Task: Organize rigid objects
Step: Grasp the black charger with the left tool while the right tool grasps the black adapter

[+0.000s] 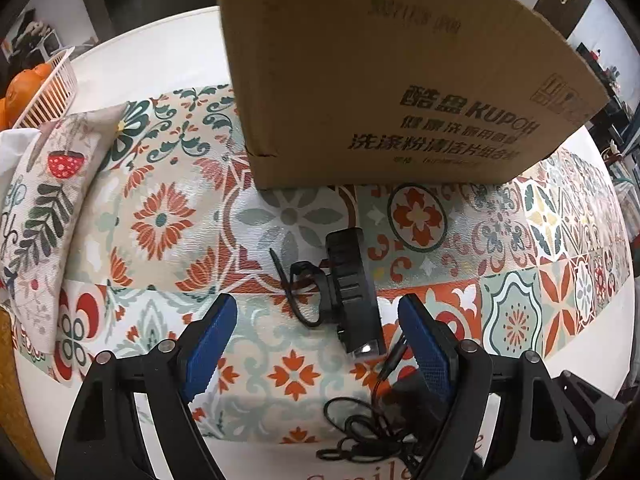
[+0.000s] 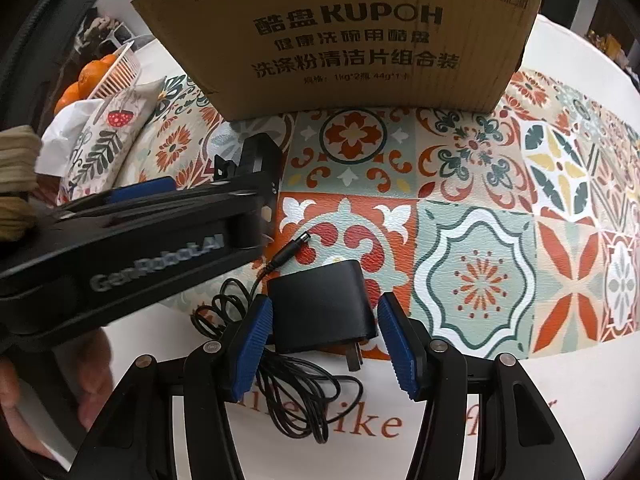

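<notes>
Box (image 1: 392, 80) blocks the far side, pillow (image 1: 44, 208) and orange basket (image 1: 52, 88) left; left gripper (image 1: 316, 344) spread over lamp (image 1: 352, 292), right gripper (image 2: 326, 344) spread, straddling adapter (image 2: 320, 304), loose cord (image 2: 296, 396) underneath.

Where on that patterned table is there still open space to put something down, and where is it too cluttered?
Free: the tiled cloth right of the black adapter, stretching to the table's edge, and the strip between the cardboard box and the adapter. Also the mat between the pillow and the black clip-on device. Crowded: around the device, the adapter and its tangled cord, where both claws sit.
</notes>
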A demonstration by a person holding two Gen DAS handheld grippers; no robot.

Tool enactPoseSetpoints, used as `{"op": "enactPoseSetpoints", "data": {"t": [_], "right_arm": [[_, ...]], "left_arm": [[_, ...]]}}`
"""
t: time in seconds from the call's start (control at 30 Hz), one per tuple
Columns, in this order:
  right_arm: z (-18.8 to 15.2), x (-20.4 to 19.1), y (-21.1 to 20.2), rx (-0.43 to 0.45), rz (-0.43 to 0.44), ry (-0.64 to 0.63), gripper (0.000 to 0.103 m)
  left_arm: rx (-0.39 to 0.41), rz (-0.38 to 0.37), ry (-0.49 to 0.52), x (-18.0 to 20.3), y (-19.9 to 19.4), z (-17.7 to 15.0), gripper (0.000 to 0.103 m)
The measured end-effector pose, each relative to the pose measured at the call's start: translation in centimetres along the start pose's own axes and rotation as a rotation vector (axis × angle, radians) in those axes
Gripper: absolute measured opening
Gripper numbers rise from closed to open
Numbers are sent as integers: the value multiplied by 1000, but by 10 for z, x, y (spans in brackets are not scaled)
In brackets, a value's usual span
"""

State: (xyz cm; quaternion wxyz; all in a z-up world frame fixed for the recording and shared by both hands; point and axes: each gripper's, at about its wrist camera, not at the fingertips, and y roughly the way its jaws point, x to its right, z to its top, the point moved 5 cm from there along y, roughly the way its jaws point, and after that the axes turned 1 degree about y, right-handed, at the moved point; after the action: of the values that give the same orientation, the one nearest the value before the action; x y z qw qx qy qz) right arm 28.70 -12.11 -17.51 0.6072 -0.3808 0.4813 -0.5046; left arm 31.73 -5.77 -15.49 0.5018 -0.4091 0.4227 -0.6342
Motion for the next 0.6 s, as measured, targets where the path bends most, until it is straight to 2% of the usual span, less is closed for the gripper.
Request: {"op": "enactPoseSetpoints", "data": {"t": [0.2, 0.4, 0.5, 0.6], "right_arm": [[3, -1, 6, 2, 3, -1, 56], [9, -4, 16, -9, 3, -2, 58], [9, -3, 21, -18, -1, 6, 58], [8, -2, 25, -11, -11, 8, 58]], "left_arm": [[-9, 26, -5, 7, 11, 2, 81], [-30, 17, -28, 13, 25, 6, 67], [-12, 32, -19, 13, 28, 9, 65], [3, 69, 13, 12, 31, 9, 55]]}}
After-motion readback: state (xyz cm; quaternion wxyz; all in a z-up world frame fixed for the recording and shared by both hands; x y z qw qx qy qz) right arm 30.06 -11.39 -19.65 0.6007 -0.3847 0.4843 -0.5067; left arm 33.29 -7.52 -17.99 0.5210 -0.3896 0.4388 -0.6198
